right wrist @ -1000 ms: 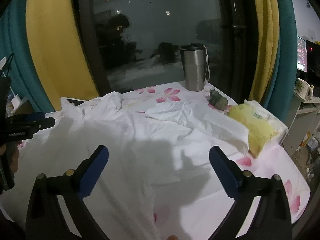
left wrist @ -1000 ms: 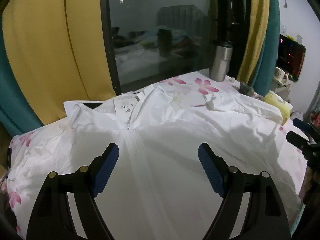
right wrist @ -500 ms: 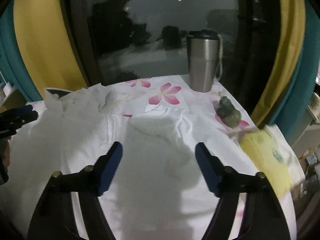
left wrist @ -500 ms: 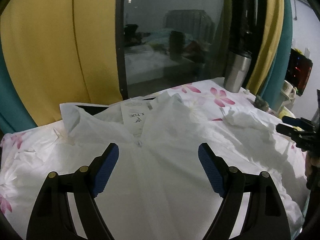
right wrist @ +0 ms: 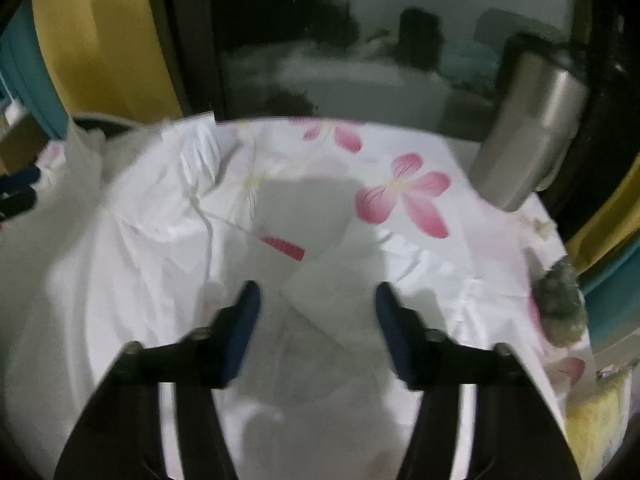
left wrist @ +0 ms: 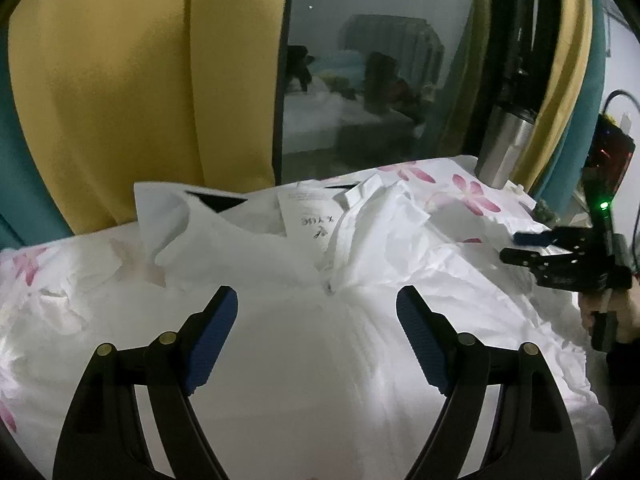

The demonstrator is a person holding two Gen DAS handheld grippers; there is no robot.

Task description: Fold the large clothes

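1. Left gripper [left wrist: 316, 340] hangs with jaws wide, empty, over the white garment [left wrist: 320, 380] spread on the floral sheet [right wrist: 400, 200];
2. Right gripper [right wrist: 316, 320] has swung closer – jaws closing around a sleeve edge, not yet pinching;
3. Beyond, the steel tumbler [right wrist: 528, 128] – a first fold looks imminent.

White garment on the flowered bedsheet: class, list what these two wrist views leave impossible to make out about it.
- White garment: lower hem, left wrist view, cut off by the bottom edge and the left tool.
- Paper tag: small print, too small.
- Sleeve end: right wrist view, motion blur; contact with the closing right tool unclear.
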